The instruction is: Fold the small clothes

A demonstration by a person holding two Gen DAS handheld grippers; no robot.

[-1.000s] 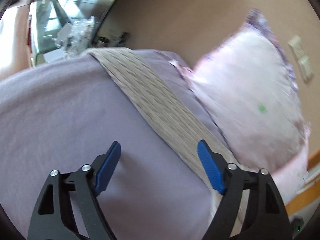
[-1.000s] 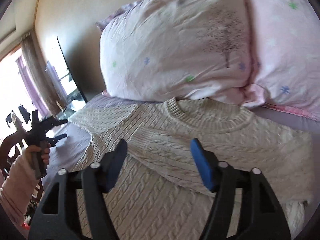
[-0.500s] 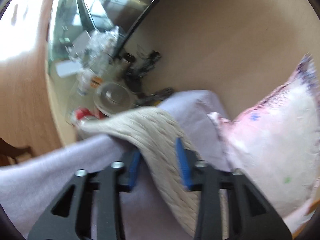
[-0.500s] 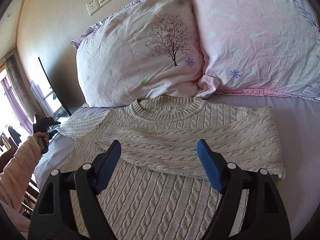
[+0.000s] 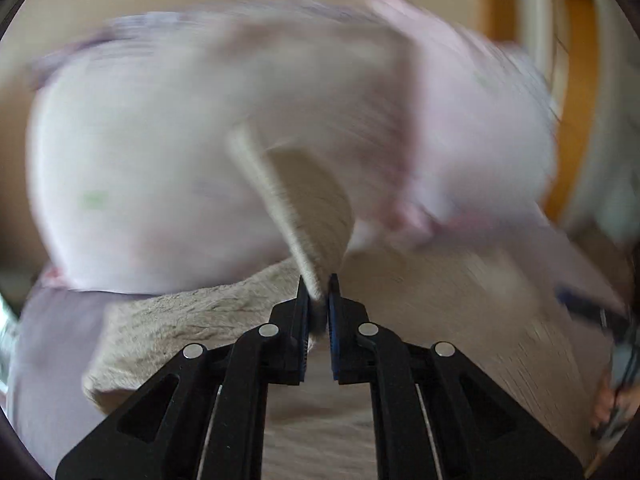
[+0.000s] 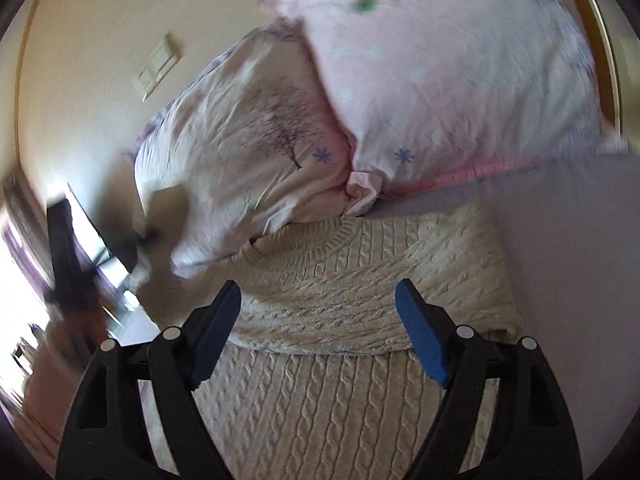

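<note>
Sweater point(image 6: 344, 320) lies flat on the bed point(image 6: 580, 248), centre of the right wrist frame, collar toward the two pillows point(image 6: 440, 80) at the top. One sleeve is already folded across the chest — lower centre of that frame.

Left gripper point(image 5: 319, 292): jaws together, clamped on the other sleeve point(image 5: 308, 216), which rises from the grip into the middle of the left wrist frame. Heavy blur there — details beyond the grip are unreadable.

Right gripper point(image 6: 318, 332): jaws wide apart, holding nothing, hovering above the folded chest area.

Step in hand, as I read it: second sleeve fold, sleeve lifted and on its way over the body.

Next move calls for:
- lay the sleeve across the chest, flat, roughly level with the first one
- release only once the knit rests on the body
- right gripper free to pin or smooth the stack

Risk: thick cable knit may bunch or slide off if dropped from height.
</note>
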